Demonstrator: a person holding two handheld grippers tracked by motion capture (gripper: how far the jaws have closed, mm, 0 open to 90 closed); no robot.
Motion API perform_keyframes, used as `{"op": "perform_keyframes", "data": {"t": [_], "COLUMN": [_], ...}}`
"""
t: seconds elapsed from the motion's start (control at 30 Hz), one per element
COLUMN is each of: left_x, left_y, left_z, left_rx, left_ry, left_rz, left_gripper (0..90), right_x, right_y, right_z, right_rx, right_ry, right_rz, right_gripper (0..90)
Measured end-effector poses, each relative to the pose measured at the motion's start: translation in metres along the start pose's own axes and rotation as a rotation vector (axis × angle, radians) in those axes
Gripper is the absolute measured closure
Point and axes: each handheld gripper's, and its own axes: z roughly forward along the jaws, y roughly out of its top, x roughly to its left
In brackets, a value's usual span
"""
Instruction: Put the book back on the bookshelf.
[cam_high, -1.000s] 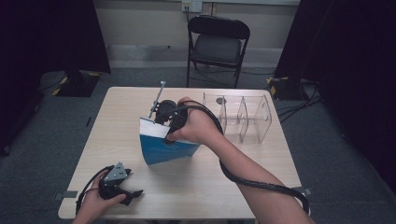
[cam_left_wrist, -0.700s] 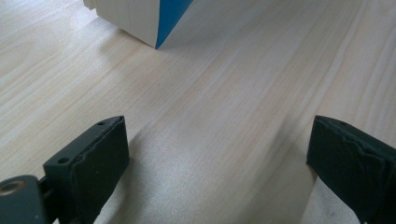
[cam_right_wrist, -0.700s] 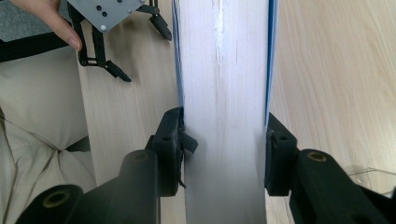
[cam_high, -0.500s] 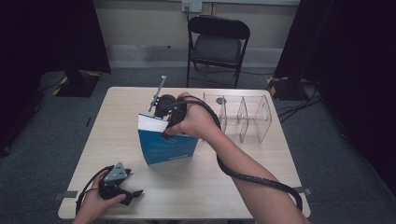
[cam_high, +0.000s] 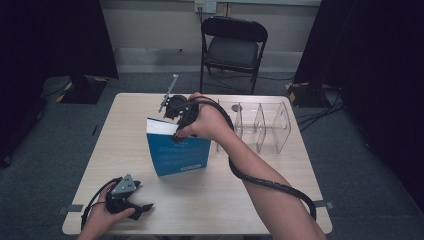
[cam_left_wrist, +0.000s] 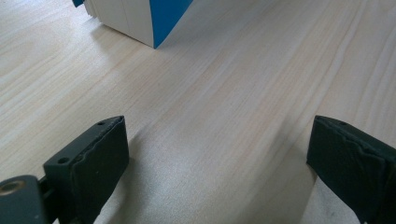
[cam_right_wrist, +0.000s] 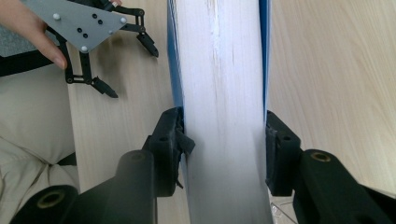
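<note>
While the person's left hand (cam_high: 102, 216) rests at the near left corner of the table (cam_high: 250, 200), the left gripper (cam_high: 140, 209) it holds lies low on the wood with its jaws spread wide and nothing between them. In the left gripper view those two black jaws stand far apart over bare tabletop, and a corner of the book (cam_left_wrist: 140, 18) shows well ahead of them.

Further along, near the middle of the table, the blue book (cam_high: 177, 152) stands upright on its lower edge, leaning a little, its cover facing the person and the white page block showing along the top. The right gripper (cam_high: 181, 119) comes down on that top edge, held in the right hand (cam_high: 207, 122), whose forearm reaches in from the lower right with the black cable trailing along it. In the right gripper view the jaws press the book (cam_right_wrist: 219, 93) from both sides, one pad against each blue cover with the white pages between them, so it is clamped on the book.

Just to the right of the book and the hand sits a clear plastic organizer (cam_high: 260, 127) with several upright compartments. Beyond the far edge of the table stands a dark folding chair (cam_high: 232, 47).
</note>
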Motion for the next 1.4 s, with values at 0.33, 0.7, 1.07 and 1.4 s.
{"op": "perform_keyframes", "data": {"t": [0.33,0.7,1.07,1.4], "left_x": [0.000,0.000,0.000,0.000], "left_y": [0.000,0.000,0.000,0.001], "left_z": [0.000,0.000,0.001,0.001], "left_rx": [0.002,0.000,0.000,-0.007], "left_ry": [0.000,-0.003,-0.004,-0.001], "left_rz": [0.001,-0.003,-0.003,0.002], "left_gripper": [4.8,4.5,3.8,3.7], "right_x": [-0.007,-0.011,-0.012,-0.006], "right_y": [0.005,0.005,-0.002,-0.005], "right_z": [0.006,0.010,0.017,0.013], "right_rx": [0.002,0.015,0.050,0.047], "right_ry": [0.005,0.006,-0.015,-0.001], "right_rz": [-0.015,-0.054,-0.053,0.076], "right_gripper": [53.2,50.1,50.8,60.3]}}
